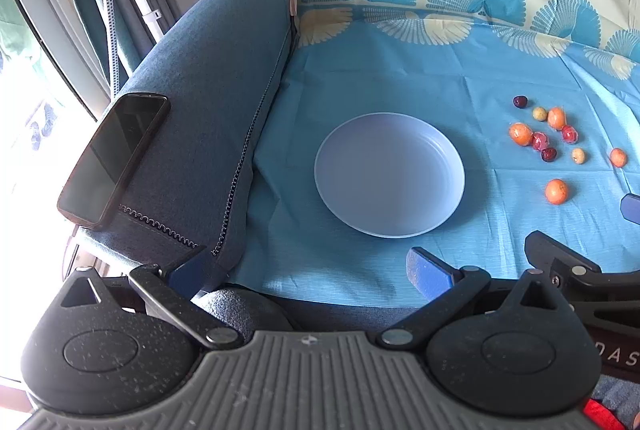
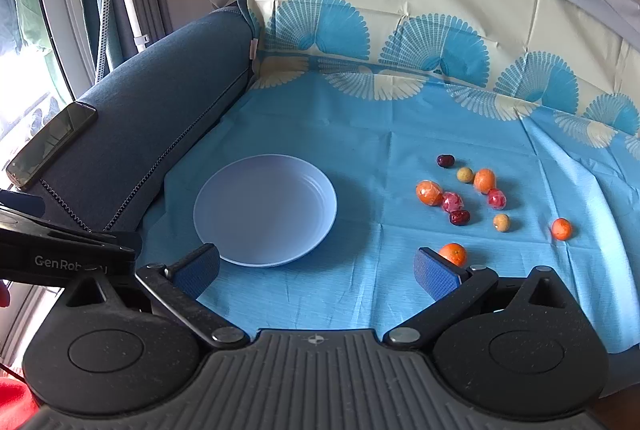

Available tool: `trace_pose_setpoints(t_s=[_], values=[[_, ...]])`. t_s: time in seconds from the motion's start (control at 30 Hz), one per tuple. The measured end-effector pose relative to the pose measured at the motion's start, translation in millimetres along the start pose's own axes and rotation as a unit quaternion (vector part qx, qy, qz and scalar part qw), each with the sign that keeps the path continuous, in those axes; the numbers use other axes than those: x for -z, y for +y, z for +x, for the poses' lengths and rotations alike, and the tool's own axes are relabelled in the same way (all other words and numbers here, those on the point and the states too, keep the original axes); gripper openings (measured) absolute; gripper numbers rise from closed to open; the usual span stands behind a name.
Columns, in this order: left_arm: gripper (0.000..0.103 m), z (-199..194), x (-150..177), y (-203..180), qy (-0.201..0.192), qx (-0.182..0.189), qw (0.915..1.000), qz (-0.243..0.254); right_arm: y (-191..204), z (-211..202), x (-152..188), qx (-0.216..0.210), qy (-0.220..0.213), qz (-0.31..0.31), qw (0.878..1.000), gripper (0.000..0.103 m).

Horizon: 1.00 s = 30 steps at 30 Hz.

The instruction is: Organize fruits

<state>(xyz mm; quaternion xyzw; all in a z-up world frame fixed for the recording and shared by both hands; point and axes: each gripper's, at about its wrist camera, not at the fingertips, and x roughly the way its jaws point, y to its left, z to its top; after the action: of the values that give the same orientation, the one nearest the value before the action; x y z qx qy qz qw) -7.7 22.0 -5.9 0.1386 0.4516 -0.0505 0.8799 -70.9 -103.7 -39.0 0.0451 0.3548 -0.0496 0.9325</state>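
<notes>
An empty pale blue plate [image 1: 389, 173] [image 2: 265, 209] sits on a blue cloth. To its right lie several small fruits: orange ones [image 1: 556, 191] [image 2: 453, 253], red wrapped ones [image 1: 539, 140] [image 2: 452, 201], dark red ones [image 1: 520, 101] [image 2: 445, 160] and pale yellow ones [image 1: 539, 113] [image 2: 501, 222]. My left gripper [image 1: 308, 272] is open and empty, near the plate's front left edge. My right gripper [image 2: 316, 270] is open and empty, in front of the plate; its right finger [image 2: 436, 276] is just before the nearest orange fruit.
A blue sofa armrest [image 1: 208, 101] [image 2: 152, 97] rises left of the cloth, with a black phone [image 1: 114, 155] [image 2: 52, 143] lying on it. The patterned cloth [image 1: 400, 9] climbs the sofa back behind. A window and curtain stand at far left.
</notes>
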Motion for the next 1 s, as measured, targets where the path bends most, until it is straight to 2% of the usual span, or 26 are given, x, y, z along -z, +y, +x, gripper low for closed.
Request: trace_pose_setpoints(t_s=[0.3, 0.43, 0.6, 0.7, 0.83, 0.93, 1.0], values=[[0.103, 9, -9, -12, 0.009, -0.004, 0.9999, 0.012, -10, 9, 0, -0.002, 0.003, 0.022, 1.000, 0.102], [0.103, 17, -14, -22, 0.018, 0.026, 0.9994, 0.011, -23, 10, 4, 0.026, -0.019, 0.053, 0.998, 0.102], [0.103, 28, -25, -56, 0.010, 0.085, 0.9958, 0.032, -77, 14, 14, 0.083, -0.067, 0.121, 0.987, 0.102], [0.103, 42, -35, -88, 0.015, 0.120, 0.9914, 0.050, -119, 19, 22, 0.129, -0.042, 0.152, 0.979, 0.102], [0.103, 71, -54, -136, 0.040, 0.144, 0.9857, 0.077, -170, 47, 34, 0.169, -0.018, 0.205, 0.964, 0.102], [0.103, 101, -76, -169, 0.035, 0.135, 0.9862, 0.089, -198, 81, 41, 0.174, -0.003, 0.222, 0.960, 0.102], [0.103, 124, -93, -193, 0.033, 0.141, 0.9826, 0.116, -213, 108, 42, 0.171, 0.008, 0.221, 0.960, 0.102]])
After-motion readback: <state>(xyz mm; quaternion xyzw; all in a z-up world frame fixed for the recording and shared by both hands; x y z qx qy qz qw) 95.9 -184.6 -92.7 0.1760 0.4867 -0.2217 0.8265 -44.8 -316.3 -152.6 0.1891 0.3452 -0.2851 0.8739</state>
